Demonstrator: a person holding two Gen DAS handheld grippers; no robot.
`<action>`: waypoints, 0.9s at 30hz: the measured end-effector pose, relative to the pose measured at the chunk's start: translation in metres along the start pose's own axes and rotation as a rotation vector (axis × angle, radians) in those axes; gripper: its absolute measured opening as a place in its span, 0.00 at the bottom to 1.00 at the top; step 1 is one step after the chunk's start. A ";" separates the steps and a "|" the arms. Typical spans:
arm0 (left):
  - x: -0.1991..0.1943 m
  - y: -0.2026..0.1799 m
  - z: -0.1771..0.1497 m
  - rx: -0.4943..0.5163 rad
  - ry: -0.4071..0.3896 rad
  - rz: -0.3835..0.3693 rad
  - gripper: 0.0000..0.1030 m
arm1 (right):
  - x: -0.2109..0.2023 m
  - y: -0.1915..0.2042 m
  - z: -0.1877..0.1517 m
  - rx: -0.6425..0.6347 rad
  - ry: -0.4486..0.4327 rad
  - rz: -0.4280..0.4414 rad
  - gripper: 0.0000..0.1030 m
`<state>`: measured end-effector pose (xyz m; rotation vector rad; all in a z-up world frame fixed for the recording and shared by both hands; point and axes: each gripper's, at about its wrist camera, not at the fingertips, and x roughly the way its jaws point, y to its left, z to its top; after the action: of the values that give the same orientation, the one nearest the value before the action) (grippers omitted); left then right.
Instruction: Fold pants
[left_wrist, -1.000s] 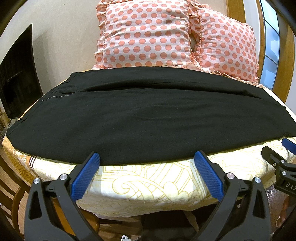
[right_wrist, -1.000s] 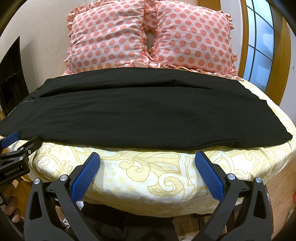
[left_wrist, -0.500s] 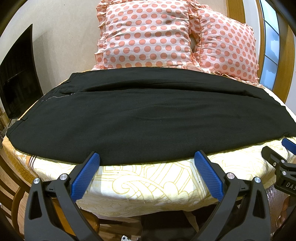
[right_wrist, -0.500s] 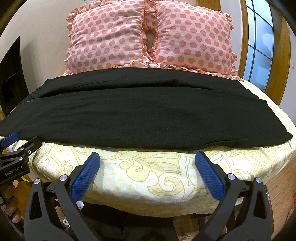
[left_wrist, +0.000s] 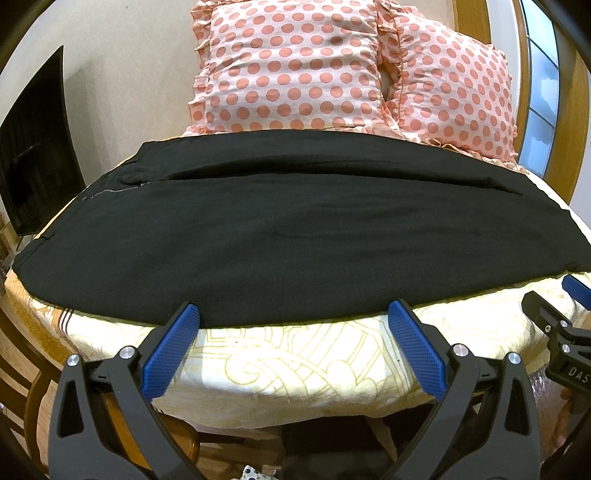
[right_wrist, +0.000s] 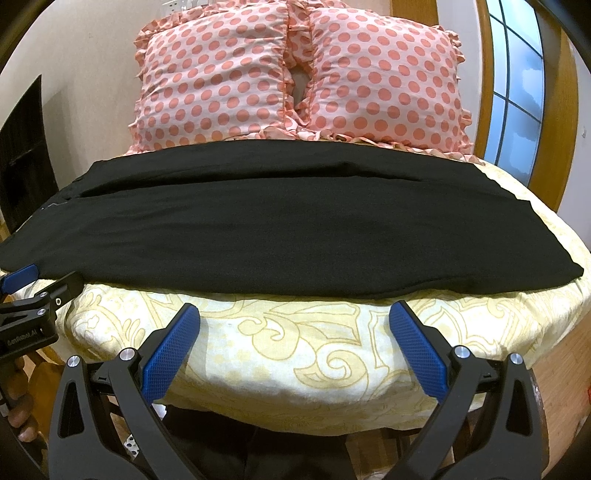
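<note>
the left claw (left_wrist: 293, 321) is spread wide with nothing in it, its blue pads (left_wrist: 171, 354) poised at the near hem of the black pants (left_wrist: 288, 236). the right claw (right_wrist: 294, 321) is likewise spread and empty, just short of that same edge. the pants lie flat across the bed (right_wrist: 295, 347), one leg already folded over the other, waist toward the left, cuffs toward the right, with two dotted pillows (right_wrist: 295, 74) behind. this looks like the approach before the next fold. each claw likely needs to nudge forward and pinch the cloth edge, then carry one end across to halve the length.
</note>
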<state>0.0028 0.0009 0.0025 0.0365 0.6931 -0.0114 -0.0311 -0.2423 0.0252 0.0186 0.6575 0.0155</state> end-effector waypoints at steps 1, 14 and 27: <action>0.000 0.001 0.000 -0.006 0.000 0.005 0.98 | -0.001 -0.001 0.000 -0.008 -0.004 0.012 0.99; -0.012 0.030 0.039 -0.082 0.015 -0.079 0.98 | -0.034 -0.101 0.102 0.163 -0.192 0.086 0.99; 0.023 0.046 0.076 -0.144 0.000 -0.039 0.98 | 0.170 -0.255 0.226 0.520 0.276 -0.379 0.88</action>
<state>0.0698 0.0443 0.0474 -0.1151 0.6931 0.0009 0.2437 -0.4967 0.0944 0.3979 0.9174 -0.5270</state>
